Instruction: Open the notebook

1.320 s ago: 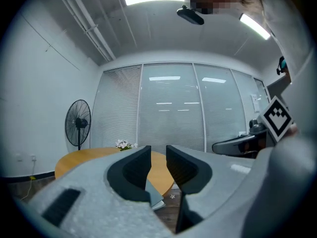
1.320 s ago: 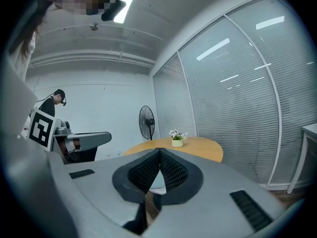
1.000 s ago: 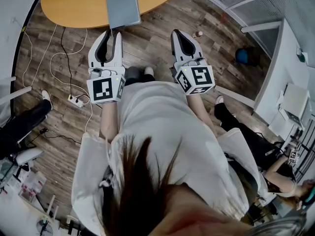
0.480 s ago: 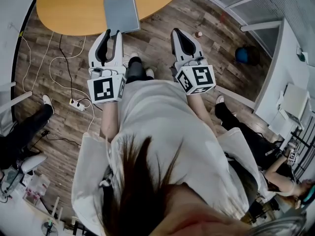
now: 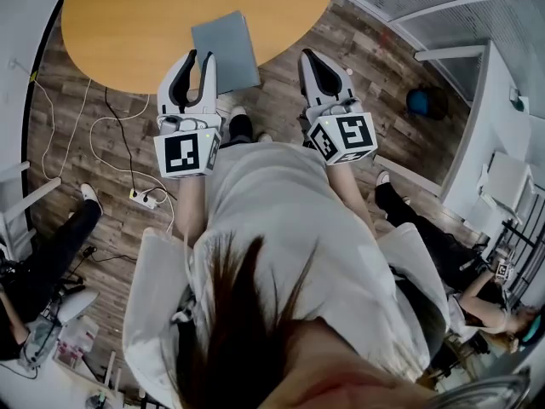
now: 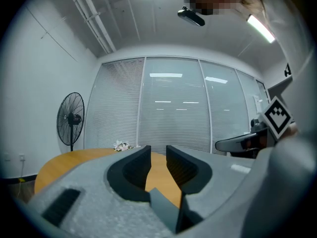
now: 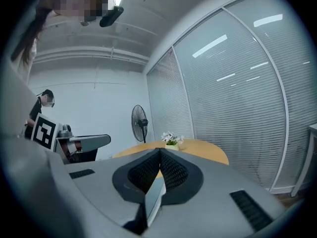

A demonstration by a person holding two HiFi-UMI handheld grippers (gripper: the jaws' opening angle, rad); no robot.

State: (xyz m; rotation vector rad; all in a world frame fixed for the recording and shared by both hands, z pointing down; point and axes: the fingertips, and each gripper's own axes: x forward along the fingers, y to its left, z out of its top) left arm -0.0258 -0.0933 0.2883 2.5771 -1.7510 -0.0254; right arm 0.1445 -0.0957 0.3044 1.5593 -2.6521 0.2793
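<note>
Left claw (image 5: 200,58) level, part open, empty, right claw (image 5: 307,55) closed, near notebook (image 5: 226,49)

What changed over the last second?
The person stepped toward the table, bringing the left gripper and right gripper forward, nearer the notebook. Nothing was grabbed or released. Unchanged: notebook closed on the table, left jaws apart, right jaws together.

Notebook (image 5: 226,51) lies on desk (image 5: 128,24), at its near edge. Left gripper (image 5: 200,56) sits just left of notebook, right gripper (image 5: 305,54) well right, over floor (image 5: 281,100). Power strip (image 5: 145,198) on floor, left of person.
</note>
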